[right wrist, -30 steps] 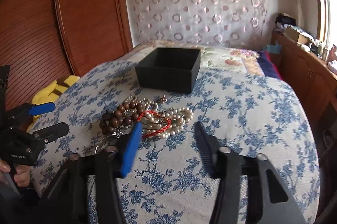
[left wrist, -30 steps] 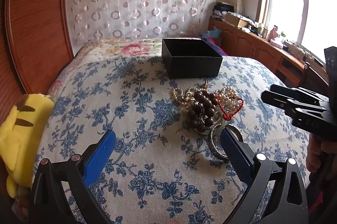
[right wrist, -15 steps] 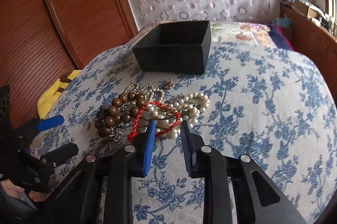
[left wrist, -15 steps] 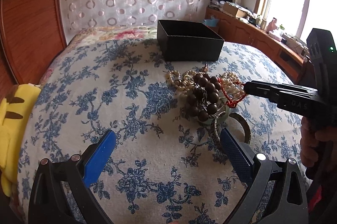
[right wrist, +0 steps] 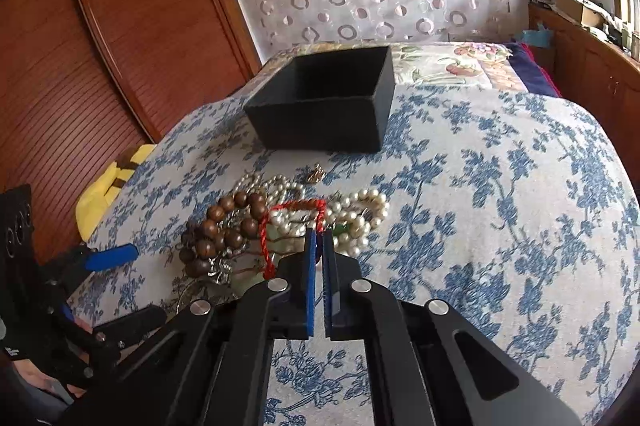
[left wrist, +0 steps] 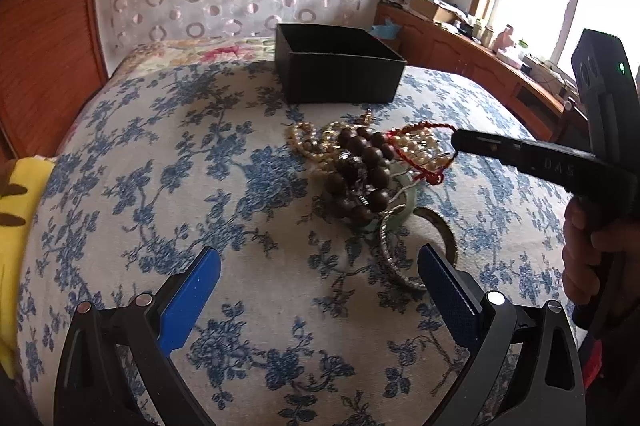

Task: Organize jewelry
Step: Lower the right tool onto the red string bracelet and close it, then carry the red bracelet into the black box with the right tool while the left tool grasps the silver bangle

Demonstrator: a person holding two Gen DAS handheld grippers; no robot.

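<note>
A heap of jewelry lies on the blue-flowered bedspread (left wrist: 168, 193): brown wooden beads (left wrist: 362, 169) (right wrist: 224, 226), pearl strands (left wrist: 420, 145) (right wrist: 360, 214), a red cord bracelet (left wrist: 416, 161) (right wrist: 296, 207) and metal bangles (left wrist: 390, 262). My right gripper (right wrist: 319, 232) (left wrist: 456, 137) is shut on the red cord bracelet at the heap's near edge. My left gripper (left wrist: 320, 282) stands open just short of the heap, its right pad beside the bangles, nothing between its fingers. An open black box (left wrist: 340, 69) (right wrist: 324, 105) sits beyond the heap.
A yellow plush toy (left wrist: 12, 209) (right wrist: 108, 189) lies at the bed's left edge. A wooden headboard (right wrist: 100, 45) rises on the left. A wooden counter with clutter (left wrist: 480, 53) runs under the window on the right. A floral pillow (right wrist: 460, 65) lies behind the box.
The right gripper's jaws closed onto the red cord bracelet as it moved in to the heap. The left gripper moved forward and down toward the bangles, staying open.
</note>
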